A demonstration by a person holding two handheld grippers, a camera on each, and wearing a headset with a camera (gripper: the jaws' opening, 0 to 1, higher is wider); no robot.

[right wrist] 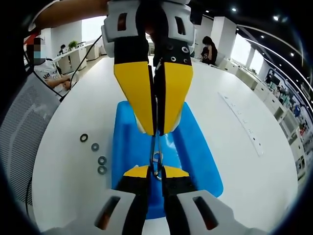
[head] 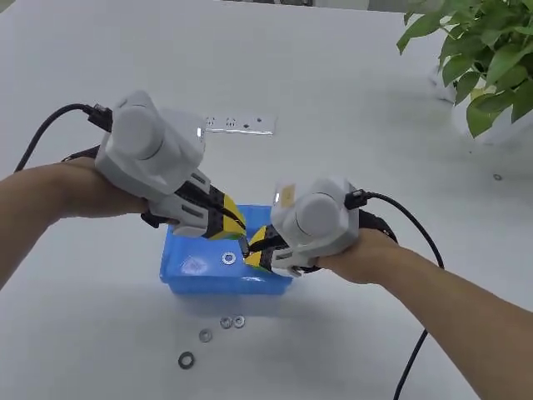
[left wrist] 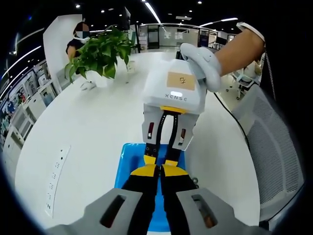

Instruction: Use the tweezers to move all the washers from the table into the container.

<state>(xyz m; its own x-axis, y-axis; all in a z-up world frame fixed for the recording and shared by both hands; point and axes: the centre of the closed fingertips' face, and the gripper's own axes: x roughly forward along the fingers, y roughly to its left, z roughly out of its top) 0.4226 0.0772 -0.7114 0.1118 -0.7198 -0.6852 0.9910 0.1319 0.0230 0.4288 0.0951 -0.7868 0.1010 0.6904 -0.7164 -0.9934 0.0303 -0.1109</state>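
Right gripper view: the tweezers (right wrist: pixel 156 147) run between both tools. The left gripper (right wrist: pixel 155 131) is clamped on their upper part, and the right gripper (right wrist: pixel 156 172) looks closed on the lower end, over the blue container (right wrist: pixel 195 156). One washer (head: pixel 229 259) lies inside; four washers (right wrist: pixel 95 146) sit on the table (right wrist: pixel 63 186) just beside it. They look light, hard and slick — best pinched across the rim, one tip through the hole.
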